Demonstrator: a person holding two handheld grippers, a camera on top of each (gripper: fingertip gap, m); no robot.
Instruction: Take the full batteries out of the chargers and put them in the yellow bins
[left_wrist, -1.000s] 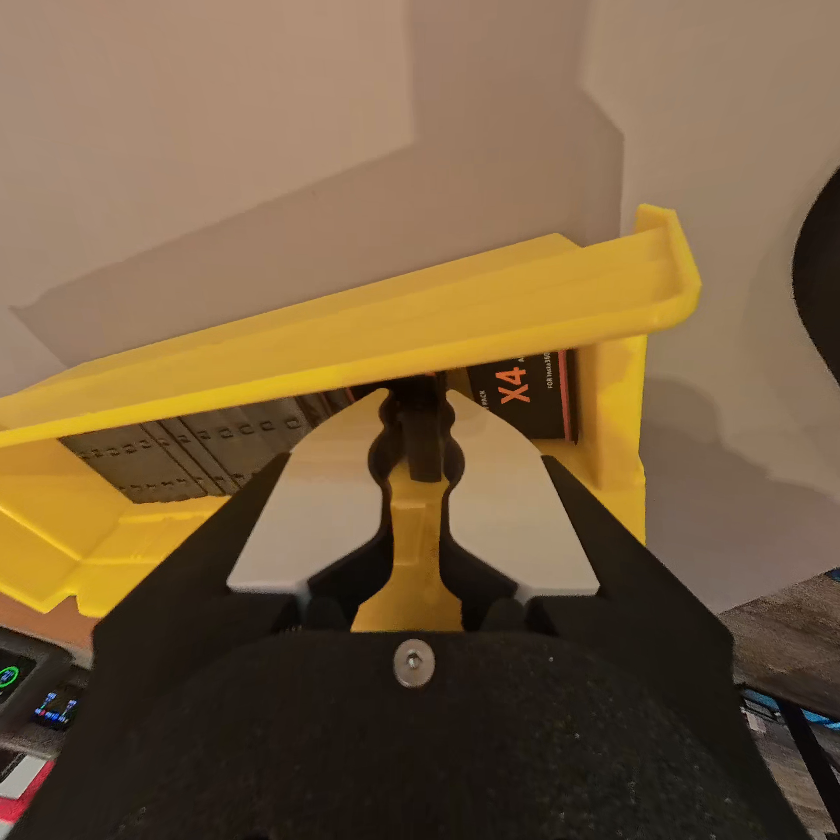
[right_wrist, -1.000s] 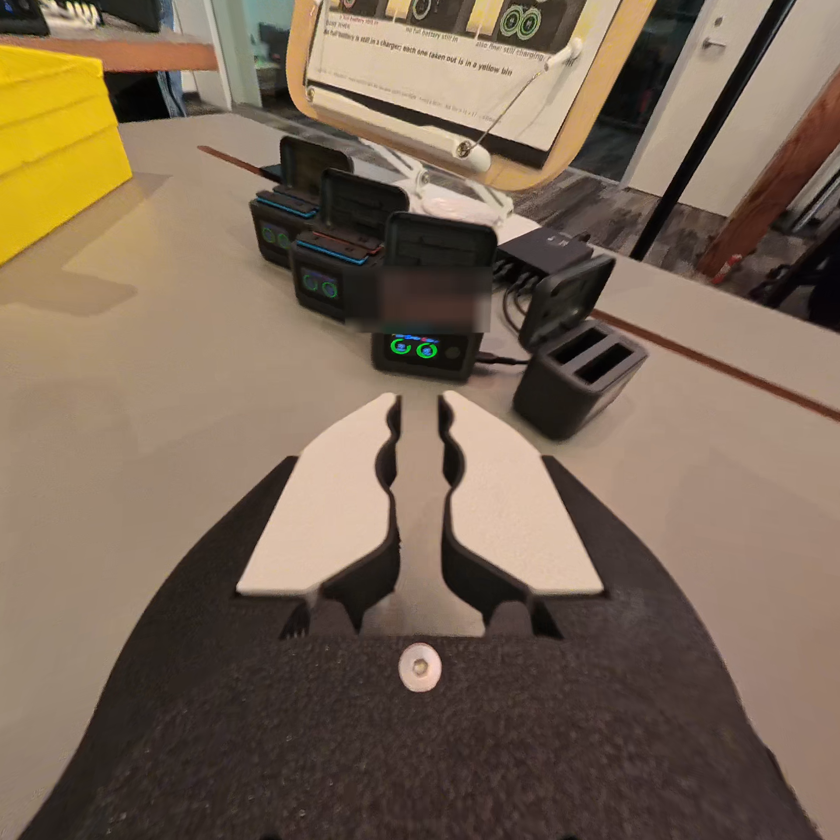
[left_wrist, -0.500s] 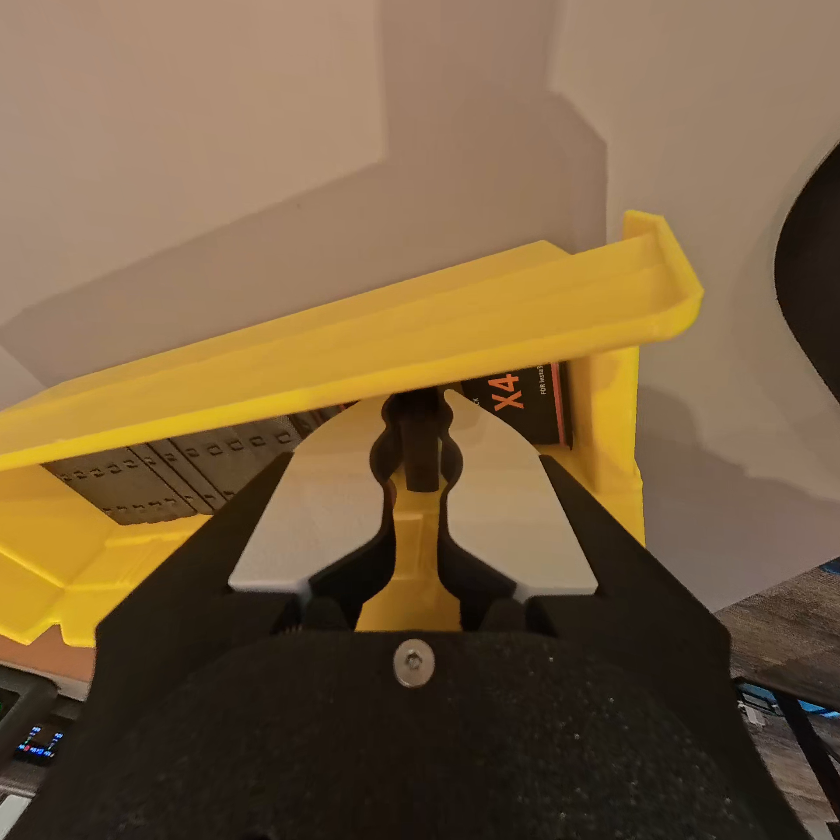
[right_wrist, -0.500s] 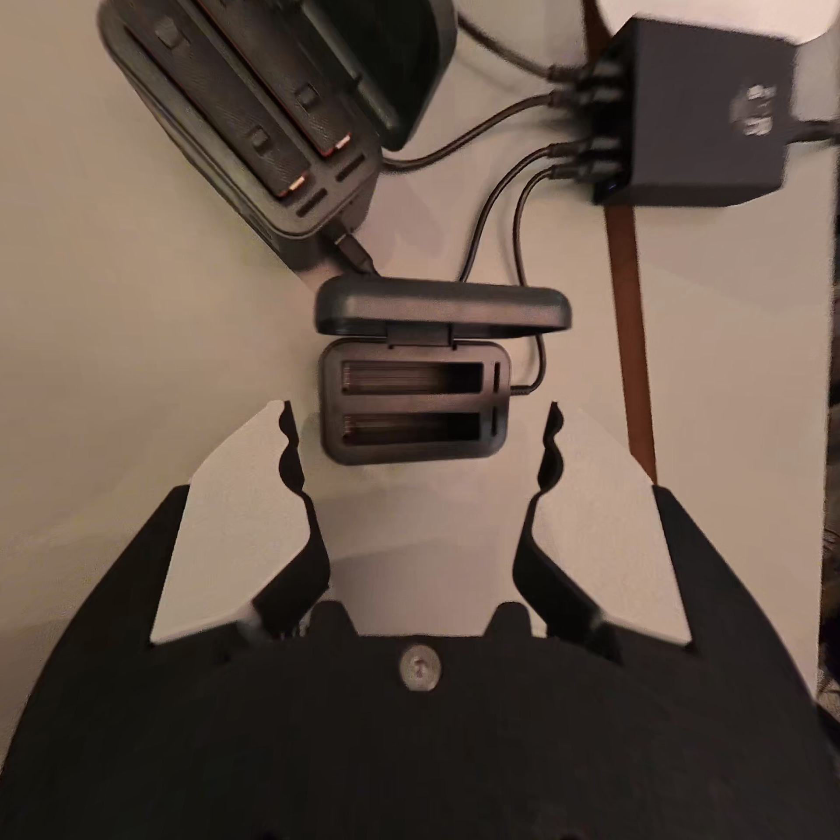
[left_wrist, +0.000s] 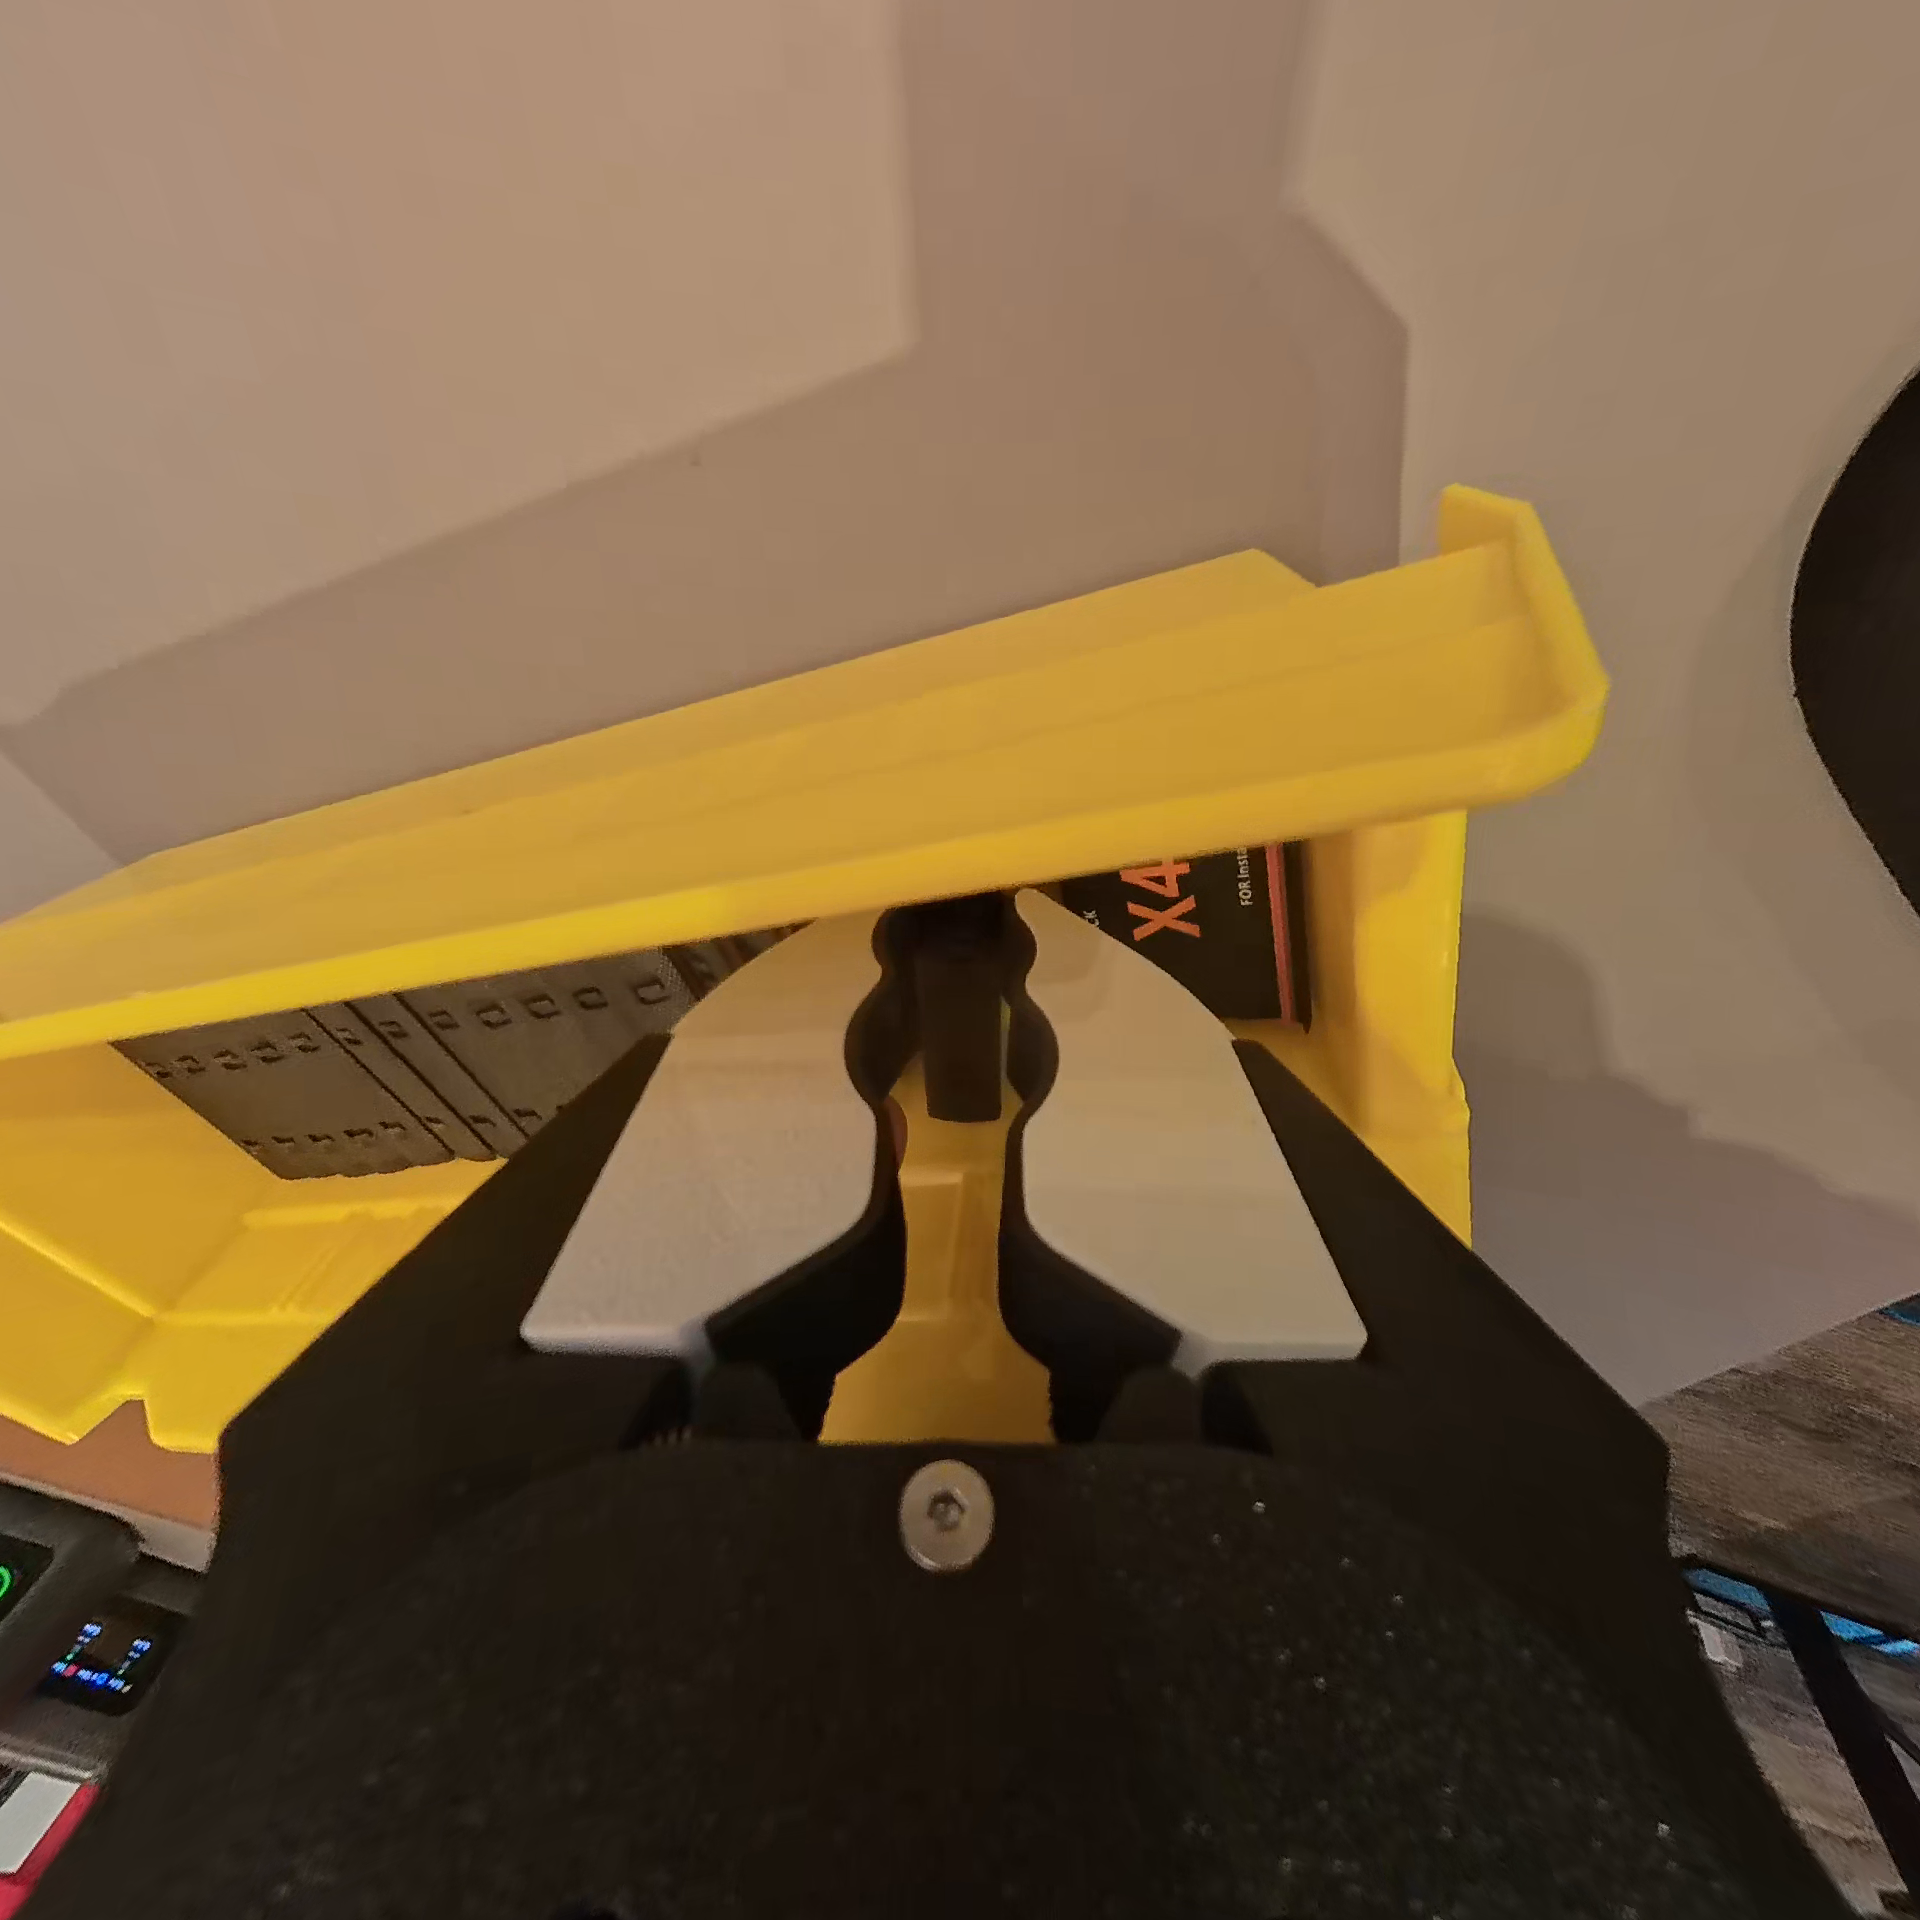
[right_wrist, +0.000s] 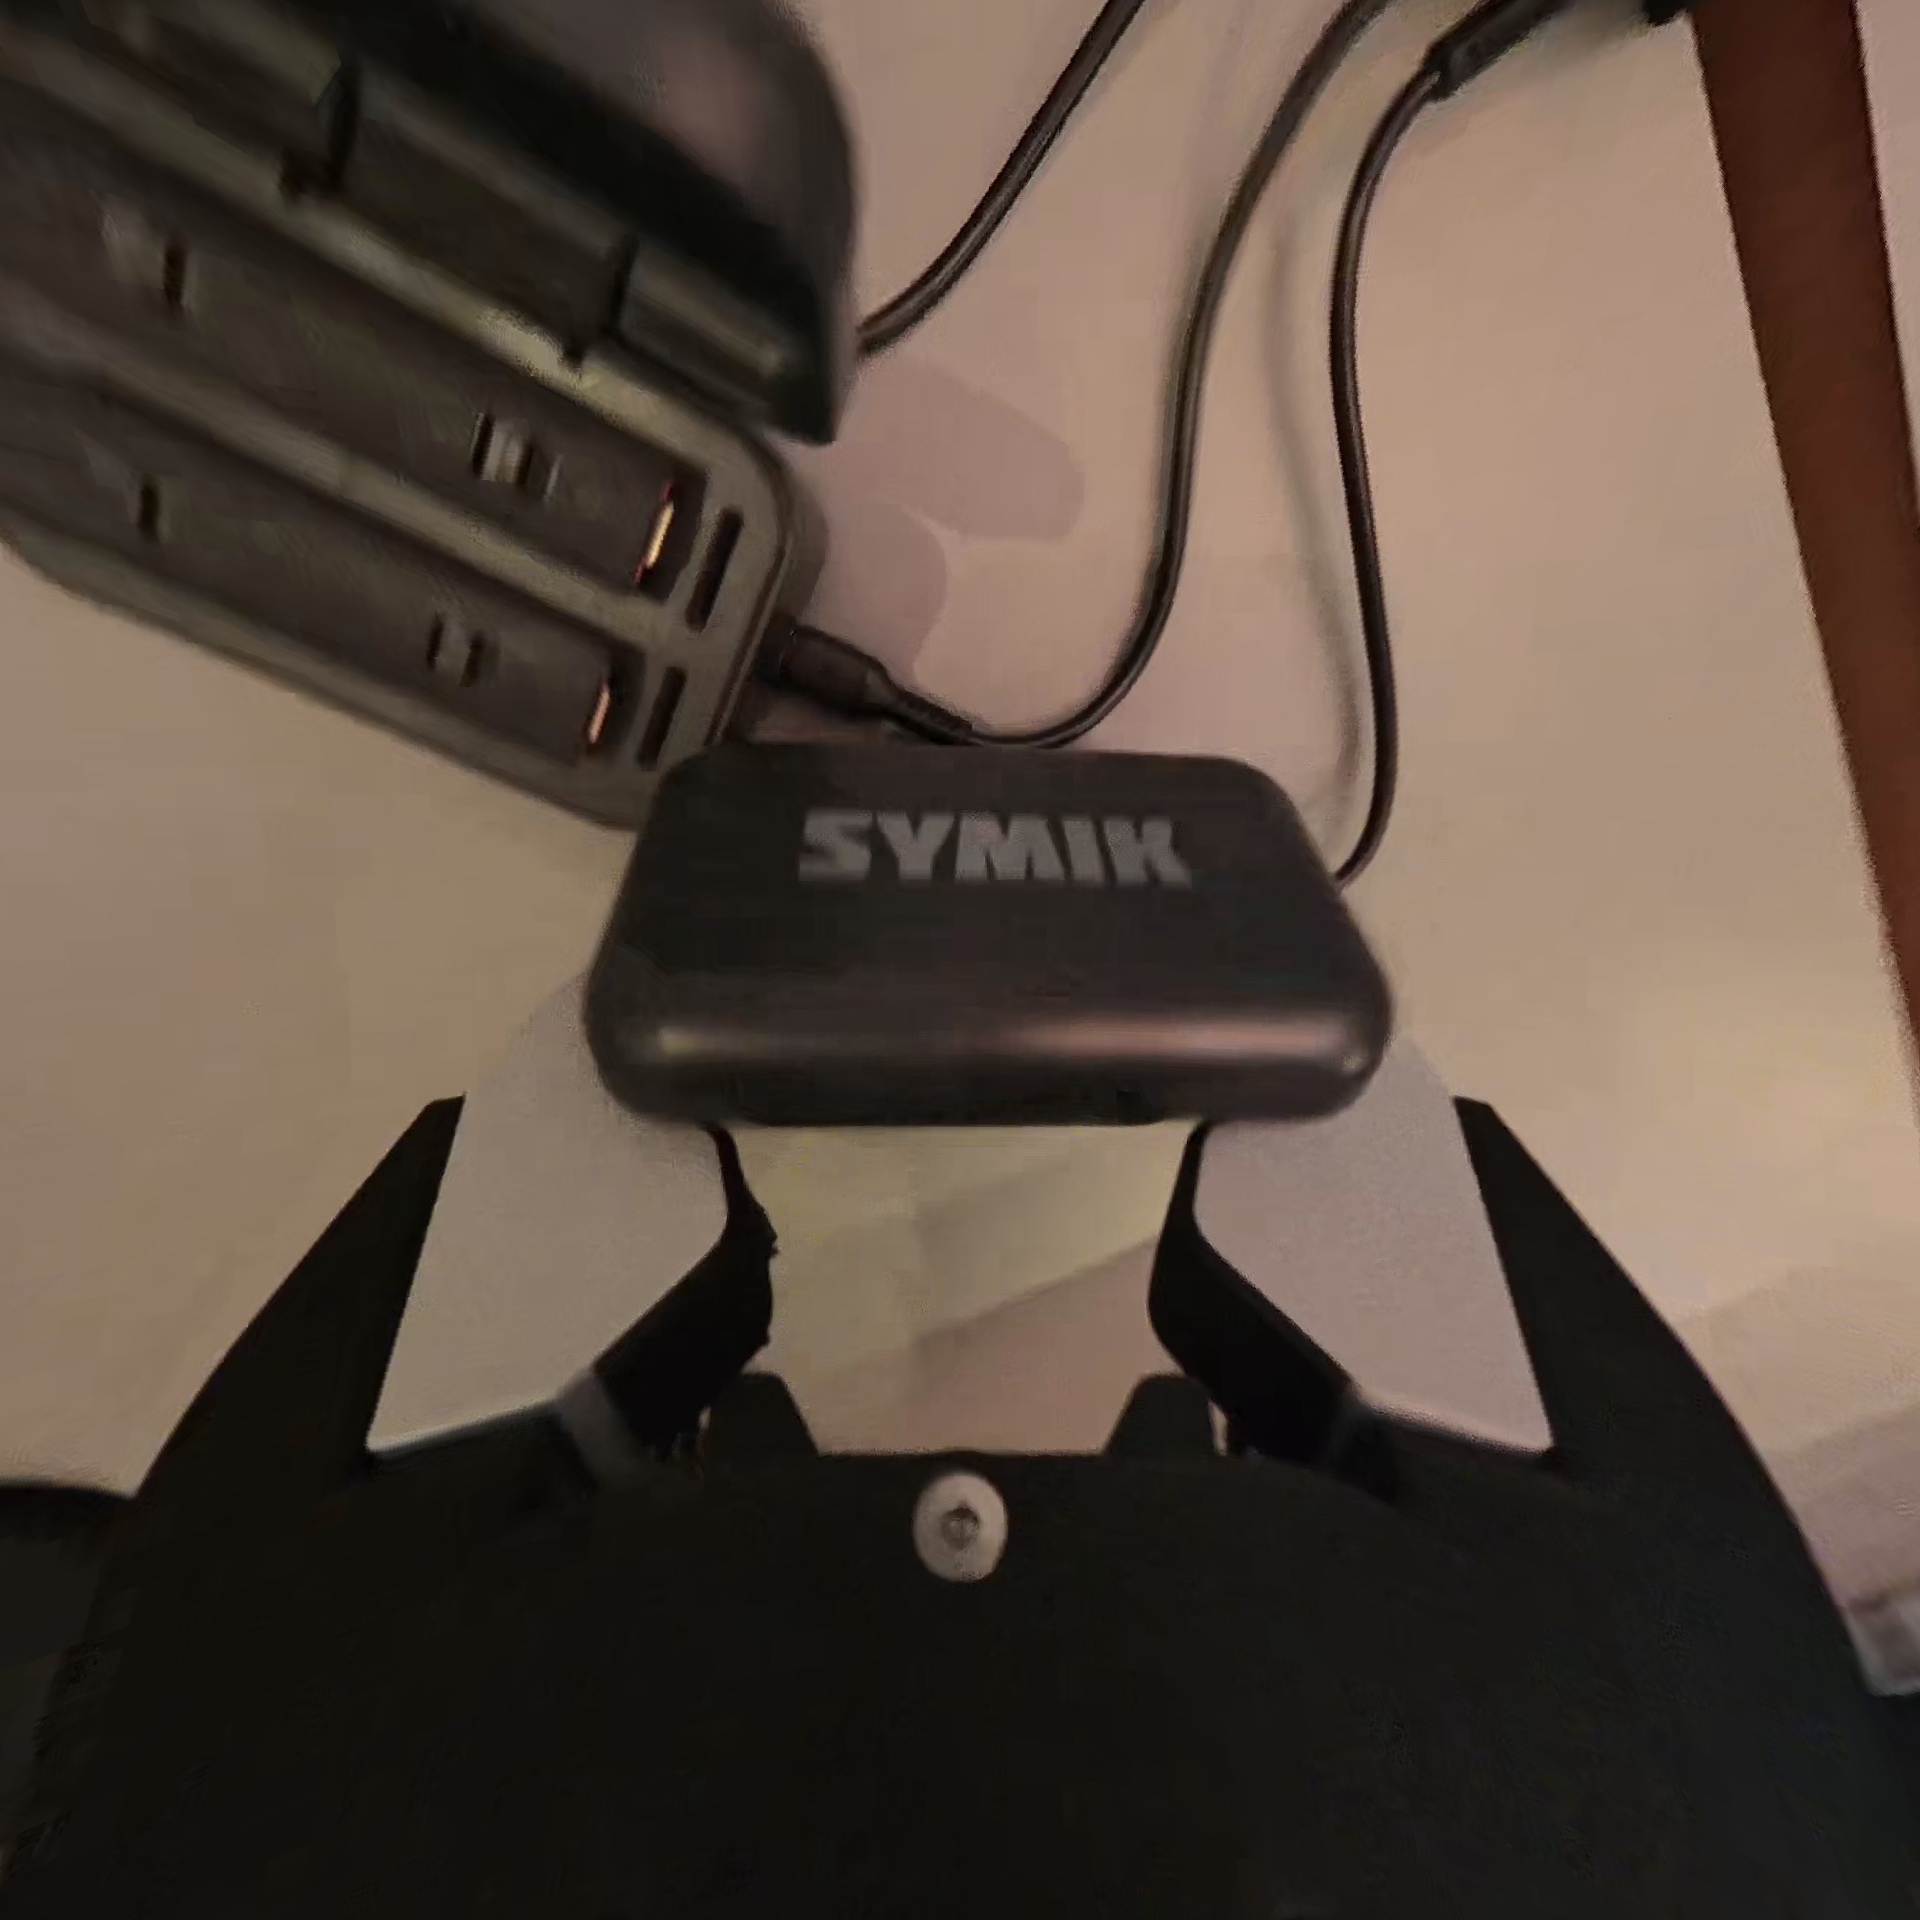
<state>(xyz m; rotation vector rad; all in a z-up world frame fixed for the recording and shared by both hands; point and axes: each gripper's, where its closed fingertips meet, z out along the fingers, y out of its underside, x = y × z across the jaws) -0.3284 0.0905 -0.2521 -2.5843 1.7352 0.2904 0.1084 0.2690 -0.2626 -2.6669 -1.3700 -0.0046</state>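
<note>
— What changed just now?

— Look at the right wrist view. The small charger (right_wrist: 987, 935) in the middle of the frame has its lid down. Half a second ago the lid stood up and I could see two empty slots.

— Is the right gripper (right_wrist: 951, 1164) holding it?

— I don't think so. Its fingers are spread wide, one on each side of the small charger. Their tips are hidden under the lid, so I cannot tell if they touch it. The picture is blurry too, so it seems to be moving.

— So that charger is done?

— I think so. It was empty, and now it is shut.

— And the left one?

— The left gripper (left_wrist: 951, 997) has hardly moved. It is squeezed narrow on one dark battery (left_wrist: 961, 1039), right at the mouth of the yellow bin (left_wrist: 831, 810), in the middle of its frame. The battery is still pinched, not dropped.

— Is anything in the bin already?

— Yes. A row of dark batteries (left_wrist: 343, 1081) lies at the left, and one with orange print (left_wrist: 1195, 925) stands at the right.

— What is left to do?

— The big charger (right_wrist: 416, 499), upper left in the right view, is open with two batteries (right_wrist: 343, 623) inside. I guess those come next, if they are full.
</note>
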